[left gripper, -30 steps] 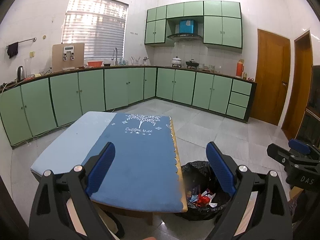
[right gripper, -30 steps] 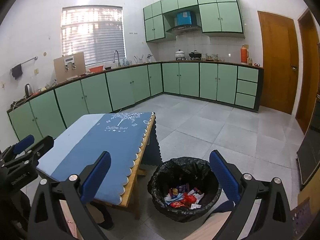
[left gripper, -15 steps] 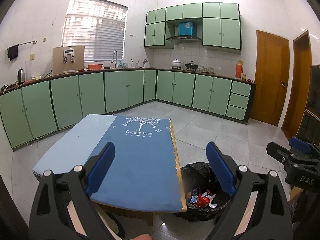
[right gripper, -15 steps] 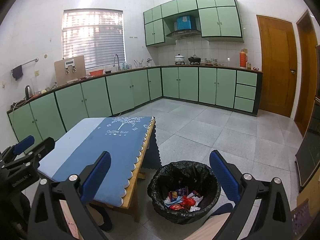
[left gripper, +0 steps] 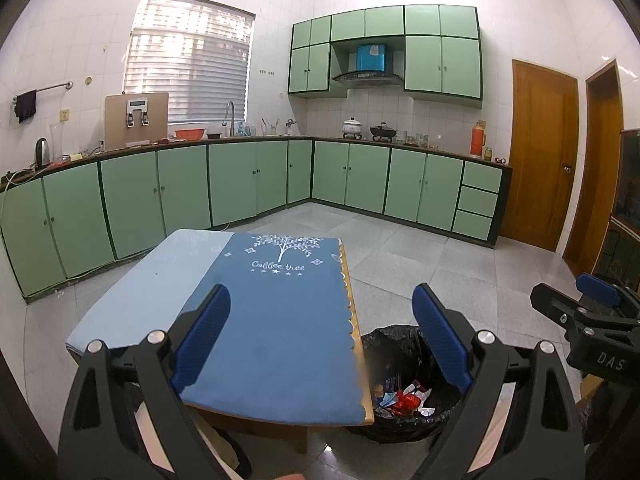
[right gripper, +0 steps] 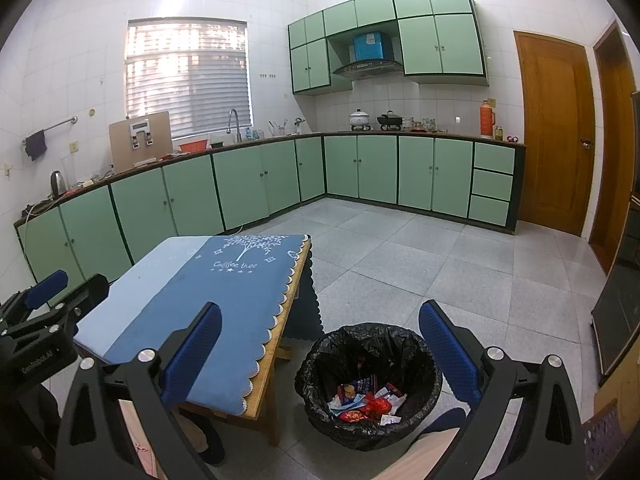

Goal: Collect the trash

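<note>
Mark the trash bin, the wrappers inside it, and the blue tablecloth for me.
trash bin [right gripper: 428, 364]: right wrist view, on the black liner at its right rim.
wrappers [right gripper: 366, 402]: right wrist view, on the red wrapper mid-pile.
blue tablecloth [right gripper: 224, 300]: right wrist view, on the dark blue middle.

Green cabinets [left gripper: 180, 188], wooden door [right gripper: 554, 136].

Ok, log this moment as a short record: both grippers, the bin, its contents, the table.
left gripper: open, holds nothing, raised above the table's near end
right gripper: open, holds nothing, raised above the bin
bin: black liner, on the floor beside the table's right edge
trash: crumpled wrappers, red, white and blue, at the bottom of the bin
table: wooden, covered by a blue cloth; no trash visible on it
</note>
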{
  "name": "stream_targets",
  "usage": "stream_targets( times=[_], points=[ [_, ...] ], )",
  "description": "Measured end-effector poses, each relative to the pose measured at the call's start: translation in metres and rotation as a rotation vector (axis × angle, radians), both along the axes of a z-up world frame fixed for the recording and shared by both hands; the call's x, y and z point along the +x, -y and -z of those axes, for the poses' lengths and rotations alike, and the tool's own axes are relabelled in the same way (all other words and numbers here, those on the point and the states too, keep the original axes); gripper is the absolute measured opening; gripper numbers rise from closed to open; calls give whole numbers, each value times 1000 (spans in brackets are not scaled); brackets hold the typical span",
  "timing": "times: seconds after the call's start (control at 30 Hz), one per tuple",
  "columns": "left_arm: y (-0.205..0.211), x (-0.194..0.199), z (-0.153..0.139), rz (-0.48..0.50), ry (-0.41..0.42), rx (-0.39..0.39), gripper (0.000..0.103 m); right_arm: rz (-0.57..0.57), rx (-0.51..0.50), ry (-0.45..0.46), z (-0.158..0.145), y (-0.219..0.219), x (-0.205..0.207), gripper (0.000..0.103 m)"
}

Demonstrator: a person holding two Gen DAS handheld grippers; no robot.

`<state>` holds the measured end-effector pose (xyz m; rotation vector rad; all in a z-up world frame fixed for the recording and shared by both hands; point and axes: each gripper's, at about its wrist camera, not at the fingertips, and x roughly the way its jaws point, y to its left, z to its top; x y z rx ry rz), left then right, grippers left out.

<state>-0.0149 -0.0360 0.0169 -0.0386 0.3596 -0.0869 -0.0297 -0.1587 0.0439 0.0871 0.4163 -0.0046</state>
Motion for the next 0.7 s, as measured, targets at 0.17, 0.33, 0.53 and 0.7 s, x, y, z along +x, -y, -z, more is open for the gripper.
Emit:
stream_targets(
  times=[0.17, 0.33, 0.53, 0.7],
  points=[
    [1, 1, 0, 4, -9, -1, 89, -3, 0, -2, 0, 0, 2, 97],
    [1, 2, -1, 8, -14, -2, 89, -3, 0, -3, 0, 0, 2, 97],
    [1, 5, -1, 7, -20, -4, 89, -5, 0, -7, 0, -1, 4, 97],
    [1, 5, -2, 8, -22, -3, 89, -5, 1, -10, 1, 0, 6, 97]
  ],
)
